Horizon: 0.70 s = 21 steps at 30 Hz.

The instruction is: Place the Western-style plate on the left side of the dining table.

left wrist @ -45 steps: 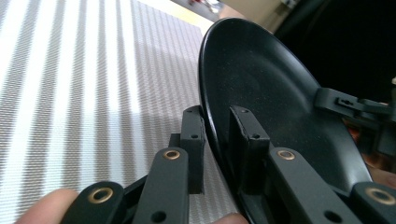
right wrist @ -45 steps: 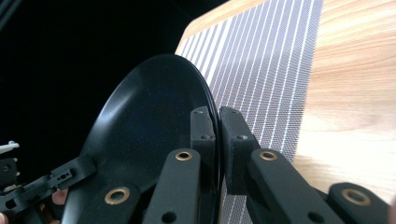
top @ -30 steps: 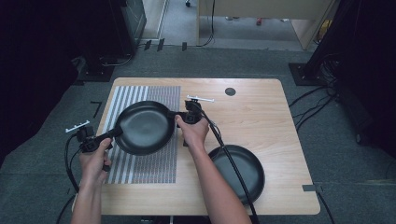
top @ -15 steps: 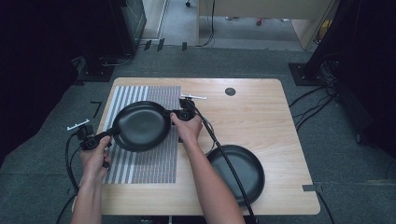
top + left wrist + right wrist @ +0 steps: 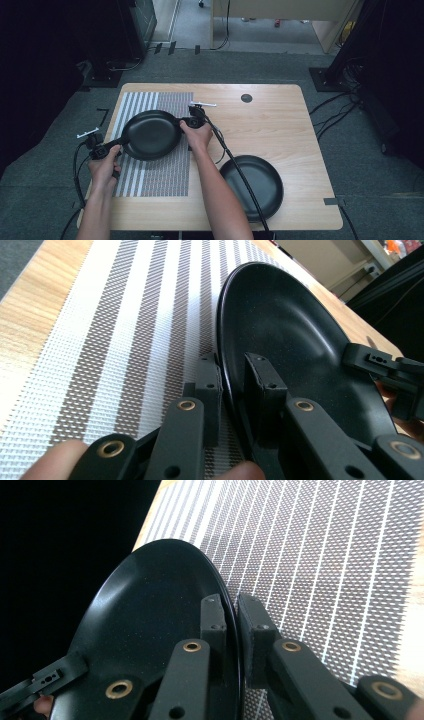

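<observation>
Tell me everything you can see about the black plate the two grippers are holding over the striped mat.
The black plate is round and shallow, with a glossy, finely speckled inside and a thin raised rim. It sits over the striped mat; whether it rests on it is unclear. The left gripper clamps its rim on one side, the right gripper on the opposite side. It is empty.

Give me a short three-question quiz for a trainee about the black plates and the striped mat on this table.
1. True or false: both tools clamp the rim of the same black plate.
2. What lies under that plate? A) bare wood B) the striped placemat C) carpet
3. Where does the second black plate sit?

Key:
1. True: the left tool and the right tool pinch opposite edges of the rim.
2. B
3. On the bare wooden table, off the mat, near the front right corner.
</observation>
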{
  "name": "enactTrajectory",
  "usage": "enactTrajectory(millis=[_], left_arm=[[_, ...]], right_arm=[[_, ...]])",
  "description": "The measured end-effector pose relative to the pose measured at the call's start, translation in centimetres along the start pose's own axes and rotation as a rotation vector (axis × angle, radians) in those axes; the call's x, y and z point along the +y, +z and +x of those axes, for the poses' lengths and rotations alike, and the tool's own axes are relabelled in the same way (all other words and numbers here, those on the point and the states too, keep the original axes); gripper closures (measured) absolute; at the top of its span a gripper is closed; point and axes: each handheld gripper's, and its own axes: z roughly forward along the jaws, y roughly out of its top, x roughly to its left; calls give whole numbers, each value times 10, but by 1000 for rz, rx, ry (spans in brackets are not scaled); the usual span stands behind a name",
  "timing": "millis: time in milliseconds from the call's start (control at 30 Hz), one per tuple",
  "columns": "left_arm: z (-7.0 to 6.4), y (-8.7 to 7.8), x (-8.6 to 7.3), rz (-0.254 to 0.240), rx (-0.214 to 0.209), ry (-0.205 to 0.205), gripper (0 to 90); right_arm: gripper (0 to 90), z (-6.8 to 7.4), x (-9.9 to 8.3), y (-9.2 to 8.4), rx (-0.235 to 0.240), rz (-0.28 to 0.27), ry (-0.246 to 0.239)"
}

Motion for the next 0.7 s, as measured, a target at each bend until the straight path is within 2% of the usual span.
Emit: enactTrajectory(millis=[167, 400, 700], left_arm=[[1, 3, 0, -10, 7, -7, 781], [2, 8, -2, -9, 19, -9, 773], [4, 10, -2, -10, 32, -19, 770]], right_arm=[[829, -2, 1, 6, -7, -8, 7], [825, -3, 3, 11, -30, -39, -14], [822, -2, 4, 18, -42, -44, -23]])
